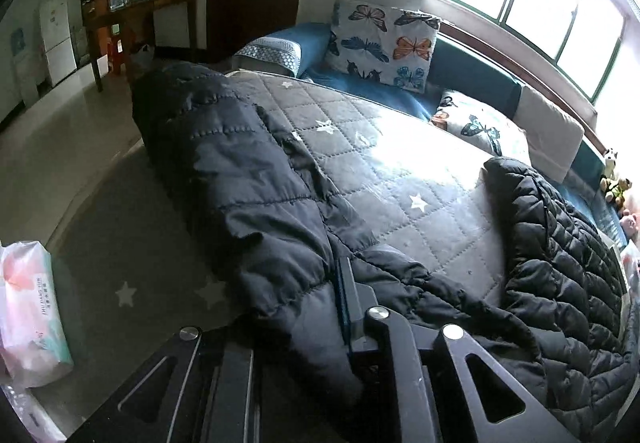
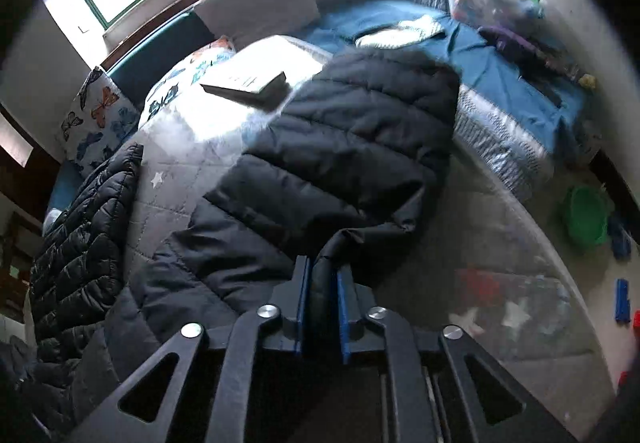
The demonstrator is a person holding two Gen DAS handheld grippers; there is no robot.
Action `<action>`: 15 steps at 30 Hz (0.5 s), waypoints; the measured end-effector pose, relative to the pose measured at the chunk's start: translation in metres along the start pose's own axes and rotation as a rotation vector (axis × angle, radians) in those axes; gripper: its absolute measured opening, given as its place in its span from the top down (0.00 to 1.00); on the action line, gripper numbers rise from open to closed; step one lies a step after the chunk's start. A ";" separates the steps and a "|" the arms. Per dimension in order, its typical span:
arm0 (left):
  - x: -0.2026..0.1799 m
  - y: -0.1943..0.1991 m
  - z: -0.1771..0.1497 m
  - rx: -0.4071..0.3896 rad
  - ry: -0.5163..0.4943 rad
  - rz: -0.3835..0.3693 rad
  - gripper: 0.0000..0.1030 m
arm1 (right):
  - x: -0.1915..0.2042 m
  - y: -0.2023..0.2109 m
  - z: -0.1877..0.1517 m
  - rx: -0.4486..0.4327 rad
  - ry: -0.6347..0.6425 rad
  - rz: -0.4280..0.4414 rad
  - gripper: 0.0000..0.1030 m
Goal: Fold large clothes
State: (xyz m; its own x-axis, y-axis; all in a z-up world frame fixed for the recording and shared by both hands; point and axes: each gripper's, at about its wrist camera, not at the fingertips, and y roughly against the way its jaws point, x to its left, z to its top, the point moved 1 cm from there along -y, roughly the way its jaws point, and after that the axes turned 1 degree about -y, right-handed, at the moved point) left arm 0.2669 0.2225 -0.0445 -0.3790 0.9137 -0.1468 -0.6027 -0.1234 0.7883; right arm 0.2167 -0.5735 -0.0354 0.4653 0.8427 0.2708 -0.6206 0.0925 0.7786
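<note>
On the bed [image 1: 360, 147], over a grey starred quilt, lies the dark padded jacket [image 2: 340, 147]; a second, shinier black quilted jacket [image 1: 560, 243] sits beside it, nearer the window. Right gripper [image 2: 323, 283]: jaws pinching a fold of the dark jacket's edge, fabric visibly between the blue pads. Left gripper [image 1: 344, 307]: jaws pressed nearly together on the same jacket's hem; padded cloth bulges around the one visible pad. Judgement: both corners taken, fold about to be carried across. To do it well, keep both grips level and the edge taut between them, lift only enough to clear the quilt, and lay corner onto corner. Thick padding may slip out, so hold firm.
</note>
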 end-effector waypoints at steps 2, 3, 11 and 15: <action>0.002 0.004 0.000 0.024 -0.003 0.003 0.81 | 0.012 0.022 -0.003 -0.028 0.071 -0.025 0.62; 0.002 0.005 0.002 0.033 0.000 -0.005 0.80 | 0.024 0.036 -0.009 -0.032 0.117 -0.017 0.42; 0.009 0.072 -0.041 0.030 -0.010 -0.121 0.50 | 0.088 0.102 -0.095 0.085 0.340 0.224 0.29; -0.003 0.127 -0.081 0.012 -0.093 -0.238 0.30 | 0.107 0.091 -0.144 0.229 0.354 0.376 0.29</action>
State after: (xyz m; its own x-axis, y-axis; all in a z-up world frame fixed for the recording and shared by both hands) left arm 0.1348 0.1724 0.0082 -0.1609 0.9481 -0.2743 -0.6584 0.1039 0.7454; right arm 0.1196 -0.3987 -0.0170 -0.0260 0.9258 0.3772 -0.5316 -0.3323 0.7791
